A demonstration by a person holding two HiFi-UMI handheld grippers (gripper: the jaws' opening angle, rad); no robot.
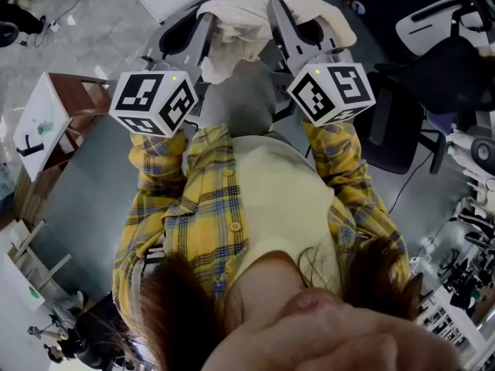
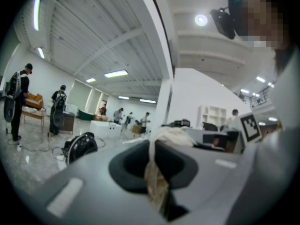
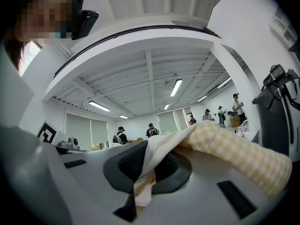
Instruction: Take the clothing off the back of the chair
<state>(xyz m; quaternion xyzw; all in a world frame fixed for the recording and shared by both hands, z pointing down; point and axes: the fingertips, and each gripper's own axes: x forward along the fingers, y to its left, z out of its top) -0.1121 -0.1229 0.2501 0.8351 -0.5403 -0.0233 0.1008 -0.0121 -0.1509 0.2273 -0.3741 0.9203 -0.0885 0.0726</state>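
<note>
A cream-white garment (image 1: 255, 22) hangs bunched between my two grippers, held up in front of the person in the head view. My left gripper (image 1: 203, 37) is shut on its left part; in the left gripper view a fold of the cloth (image 2: 157, 184) is pinched between the jaws of that gripper (image 2: 153, 146). My right gripper (image 1: 282, 25) is shut on the right part. In the right gripper view a checked cream sleeve (image 3: 234, 156) drapes to the right of that gripper (image 3: 147, 151). Below the cloth is a grey rounded shape (image 1: 236, 103); I cannot tell whether it is the chair back.
A black office chair (image 1: 398, 126) stands close on the right, with white equipment (image 1: 433, 25) behind it. A wooden shelf unit (image 1: 66, 118) stands at the left on the grey floor. Several people (image 2: 18, 102) stand far off in the hall.
</note>
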